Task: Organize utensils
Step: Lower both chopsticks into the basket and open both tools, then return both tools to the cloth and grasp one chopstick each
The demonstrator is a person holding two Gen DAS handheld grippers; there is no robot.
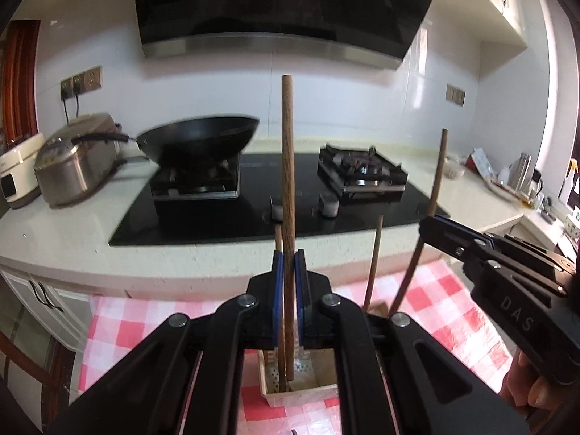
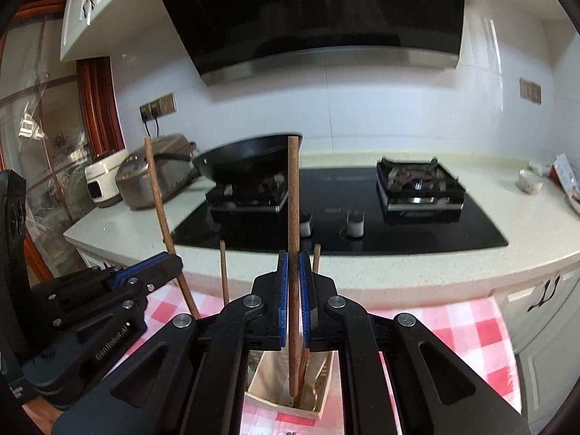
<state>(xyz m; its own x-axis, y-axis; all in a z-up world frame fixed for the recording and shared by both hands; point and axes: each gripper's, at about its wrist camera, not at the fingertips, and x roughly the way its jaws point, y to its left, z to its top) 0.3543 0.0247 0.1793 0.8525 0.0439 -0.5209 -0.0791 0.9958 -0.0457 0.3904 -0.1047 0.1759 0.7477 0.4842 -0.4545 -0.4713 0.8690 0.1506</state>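
My left gripper (image 1: pixel 289 253) is shut on a brown wooden chopstick (image 1: pixel 288 166), held upright with its lower end in a cream utensil holder (image 1: pixel 301 393). My right gripper (image 2: pixel 293 253) is shut on a second wooden chopstick (image 2: pixel 293 195), upright, its tip in the same holder (image 2: pixel 286 404). The right gripper also shows in the left wrist view (image 1: pixel 435 223), and the left gripper shows in the right wrist view (image 2: pixel 174 258). Two more chopsticks (image 2: pixel 223 272) stand in the holder.
The holder stands on a red-and-white checked cloth (image 1: pixel 446 290). Behind it is a cream counter (image 1: pixel 72 239) with a black gas hob (image 1: pixel 253 217), a black wok (image 1: pixel 199 137) and a rice cooker (image 1: pixel 78 159).
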